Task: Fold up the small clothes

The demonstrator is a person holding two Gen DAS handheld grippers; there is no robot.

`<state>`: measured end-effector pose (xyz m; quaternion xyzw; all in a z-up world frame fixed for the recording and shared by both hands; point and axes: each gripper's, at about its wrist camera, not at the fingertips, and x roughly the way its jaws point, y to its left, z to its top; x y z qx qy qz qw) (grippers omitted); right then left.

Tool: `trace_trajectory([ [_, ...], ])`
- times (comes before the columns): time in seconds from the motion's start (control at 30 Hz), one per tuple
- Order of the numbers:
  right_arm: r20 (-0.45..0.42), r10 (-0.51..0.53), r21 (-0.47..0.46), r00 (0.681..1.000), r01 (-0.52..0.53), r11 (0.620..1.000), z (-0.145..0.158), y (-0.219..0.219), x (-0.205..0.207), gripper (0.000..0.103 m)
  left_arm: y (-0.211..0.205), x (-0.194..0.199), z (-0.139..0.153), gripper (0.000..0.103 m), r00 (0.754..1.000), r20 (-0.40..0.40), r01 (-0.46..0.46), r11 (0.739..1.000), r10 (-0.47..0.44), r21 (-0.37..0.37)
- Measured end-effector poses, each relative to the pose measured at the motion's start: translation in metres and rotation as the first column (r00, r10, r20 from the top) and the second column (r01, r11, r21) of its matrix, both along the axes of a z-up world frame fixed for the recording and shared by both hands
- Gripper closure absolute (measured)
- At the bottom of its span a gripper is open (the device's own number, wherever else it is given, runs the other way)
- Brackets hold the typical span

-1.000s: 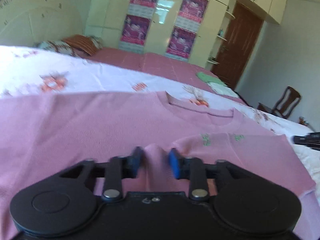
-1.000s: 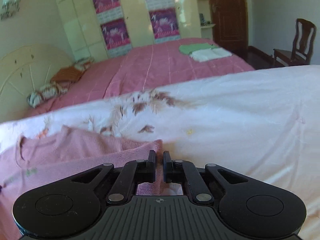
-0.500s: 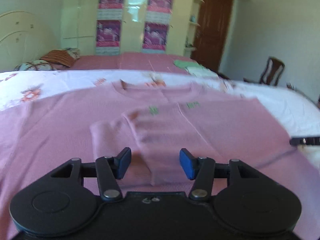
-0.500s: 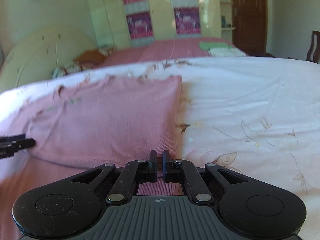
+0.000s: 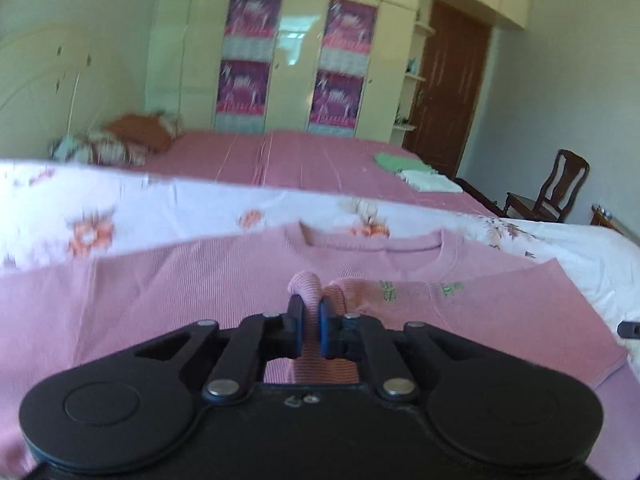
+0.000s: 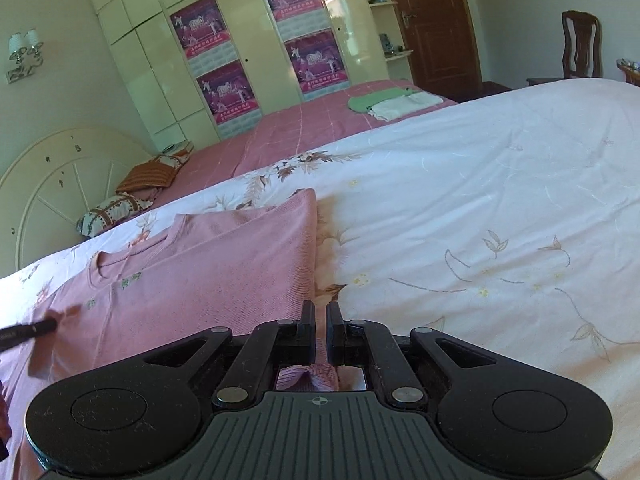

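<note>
1. Pink sweater (image 5: pixel 168 304) spread flat on the white flowered quilt (image 5: pixel 132 216) of the bed, collar on the far side from both sets of jaws, hem on the near side; long axis (sleeve to sleeve) running crosswise in front of the left gripper (image 5: pixel 308 322).
2. Left gripper: jaws closing, down to a narrow slot, with a raised pinch of pink knit, seemingly the cuff of the folded-in sleeve, standing up between the blue pads and poking out just beyond the tips.
3. Right gripper (image 6: pixel 320 326): jaws closed on the sweater's near right edge, a bit of pink knit bunched just behind the tips; folded side edge running straight away from these jaws toward the shoulder.
4. Relation that matters next: pinched cuff dead ahead of the left jaws and over the chest, just short of the green stitching (image 5: pixel 388 290); left hand clearly the nearer one (right jaws well off at the garment's edge).
5. Against half a second back: left jaws then wide apart with the sleeve lying flat between and beyond them, now nearly together with the cloth lifted into a ridge.
6. Right jaws pinched the same way in both; only a small change of view there.
</note>
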<state>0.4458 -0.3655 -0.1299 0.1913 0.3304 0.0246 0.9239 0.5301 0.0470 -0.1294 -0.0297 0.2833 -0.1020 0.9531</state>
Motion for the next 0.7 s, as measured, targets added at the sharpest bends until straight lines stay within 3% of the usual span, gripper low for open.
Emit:
trace_trajectory([
  [0.1,-0.001,0.009,0.001,1.000,-0.009,1.000,-0.001,0.003,-0.004,0.099,-0.003,0.013,-0.023,0.087,0.989,-0.147,0.013,0.998,-0.003,0.068],
  [0.13,-0.006,0.006,-0.004,1.000,-0.006,1.000,-0.002,0.004,-0.005,0.099,0.001,0.007,-0.025,0.080,0.992,-0.124,0.010,0.998,-0.003,0.058],
  [0.17,-0.011,-0.001,-0.003,1.000,0.001,1.000,-0.003,0.004,-0.007,0.099,0.005,0.003,-0.021,0.061,0.990,-0.135,-0.026,0.997,0.035,0.069],
  [0.2,-0.012,-0.010,0.006,1.000,0.010,1.000,-0.001,0.004,-0.010,0.099,0.008,-0.004,-0.014,0.050,0.990,-0.118,-0.071,0.995,0.079,0.075],
  [0.23,-0.002,-0.014,0.016,1.000,0.014,1.000,0.001,0.004,-0.014,0.099,0.013,-0.019,-0.004,0.041,0.991,-0.054,-0.121,0.991,0.123,0.052],
  [0.3,0.040,-0.003,0.025,0.999,0.002,1.000,0.011,0.005,-0.025,0.099,0.007,-0.039,0.007,0.041,0.995,-0.005,-0.095,0.995,0.095,0.000],
  [0.4,0.042,0.069,0.009,0.997,-0.070,0.998,0.009,0.018,-0.029,0.099,-0.030,-0.050,0.004,0.039,0.999,0.012,0.035,0.999,-0.036,0.040],
  [0.47,-0.016,0.100,-0.048,0.995,-0.101,0.994,-0.003,0.031,-0.025,0.099,-0.049,-0.036,-0.018,0.036,0.990,-0.115,0.094,0.993,-0.086,0.067],
  [0.5,-0.068,0.094,-0.072,0.993,-0.099,0.992,-0.011,0.033,-0.022,0.099,-0.052,-0.034,-0.028,0.035,0.989,-0.121,0.095,0.991,-0.083,0.094],
  [0.53,-0.062,0.087,-0.066,0.994,-0.091,0.994,-0.017,0.033,-0.023,0.099,-0.055,-0.036,-0.028,0.034,0.990,-0.104,0.103,0.987,-0.091,0.119],
  [0.6,-0.077,0.072,-0.038,0.994,-0.075,0.996,-0.012,0.029,-0.026,0.099,-0.051,-0.041,-0.019,0.034,0.992,-0.103,0.083,0.991,-0.072,0.104],
  [0.7,-0.010,0.071,-0.055,0.997,-0.071,0.996,0.004,0.025,-0.042,0.094,-0.033,-0.067,-0.005,0.034,0.998,-0.053,0.036,0.996,-0.032,0.083],
])
